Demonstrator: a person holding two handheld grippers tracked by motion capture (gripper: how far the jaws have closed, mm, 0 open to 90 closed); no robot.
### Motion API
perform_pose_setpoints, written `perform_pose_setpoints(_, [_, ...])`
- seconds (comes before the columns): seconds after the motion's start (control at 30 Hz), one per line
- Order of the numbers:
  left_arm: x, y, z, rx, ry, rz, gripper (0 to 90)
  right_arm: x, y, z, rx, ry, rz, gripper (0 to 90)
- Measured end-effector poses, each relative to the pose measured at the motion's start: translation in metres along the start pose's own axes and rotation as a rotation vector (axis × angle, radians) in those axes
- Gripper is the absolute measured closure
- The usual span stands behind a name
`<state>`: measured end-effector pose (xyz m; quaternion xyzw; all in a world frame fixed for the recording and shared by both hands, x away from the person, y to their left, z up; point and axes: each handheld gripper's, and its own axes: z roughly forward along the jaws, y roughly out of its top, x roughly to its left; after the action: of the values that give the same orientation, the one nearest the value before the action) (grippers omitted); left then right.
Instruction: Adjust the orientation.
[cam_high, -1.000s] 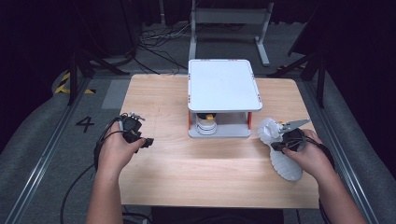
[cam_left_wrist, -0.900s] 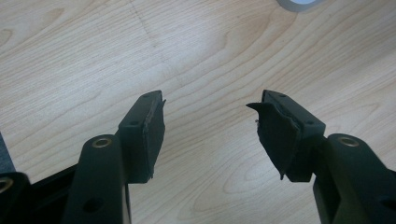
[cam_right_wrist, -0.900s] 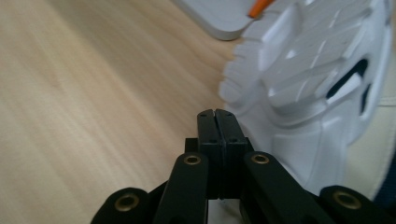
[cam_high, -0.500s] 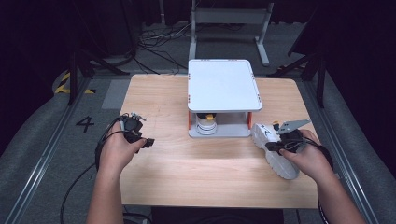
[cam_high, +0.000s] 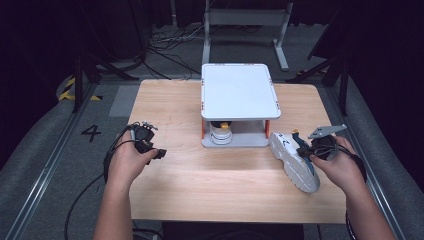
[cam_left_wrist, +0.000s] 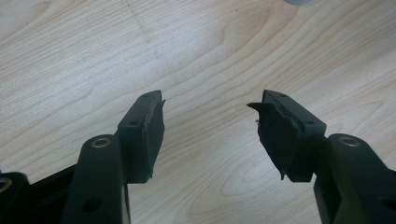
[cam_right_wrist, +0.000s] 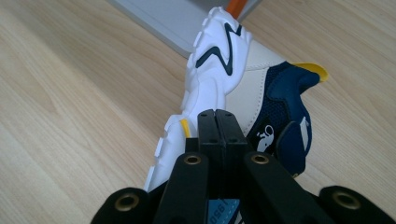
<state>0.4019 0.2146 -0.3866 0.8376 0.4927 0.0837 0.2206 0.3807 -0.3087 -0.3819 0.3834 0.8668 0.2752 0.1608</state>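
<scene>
A white two-tier rack (cam_high: 239, 97) stands at the 12 o'clock end of the wooden desk (cam_high: 200, 185), its flat top tray bare; on the lower shelf, between orange corner posts, sits a small white jar with a yellow cap (cam_high: 220, 131). At 3 o'clock from the rack's lower shelf, just beside its corner, a white and navy sneaker (cam_high: 292, 157) lies on its side on the desk, its chunky white sole turned toward the rack and its yellow heel tab pointing toward 12 o'clock. The right tongs (cam_high: 306, 150), held in the person's right hand (cam_high: 336, 167) at the 4 o'clock part of the desk, are pressed together with no gap between the jaws; in the right gripper view their tips (cam_right_wrist: 217, 122) sit against the side of the shoe where white upper meets sole, though whether they pinch any of its material cannot be told. The left tongs (cam_left_wrist: 210, 126), held in the left hand (cam_high: 129, 162) at the 8 o'clock edge of the desk, are spread wide over bare wood, holding nothing and well apart from both rack and sneaker
</scene>
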Motion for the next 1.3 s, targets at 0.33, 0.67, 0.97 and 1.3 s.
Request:
perform_pose_setpoints(0.33, [0.0, 0.002, 0.001, -0.006, -0.005, 0.002, 41.5, 0.051, 0.011, 0.005, 0.067, 0.221, -0.163, 90.0])
perform_pose_setpoints(0.67, [0.0, 0.011, 0.003, -0.014, -0.02, 0.017, 41.4, 0.027, -0.014, 0.026, 0.362, 0.047, -0.149, 90.0])
perform_pose_setpoints(0.97, [-0.002, 0.013, 0.006, -0.002, -0.021, 0.024, 41.3, -0.014, -0.032, 0.017, 0.302, -0.019, -0.011, 90.0])
perform_pose_setpoints(1.3, [-0.002, 0.007, 0.005, -0.001, -0.015, 0.014, 41.2, 0.001, -0.014, -0.049, 0.047, 0.056, -0.002, 83.0])
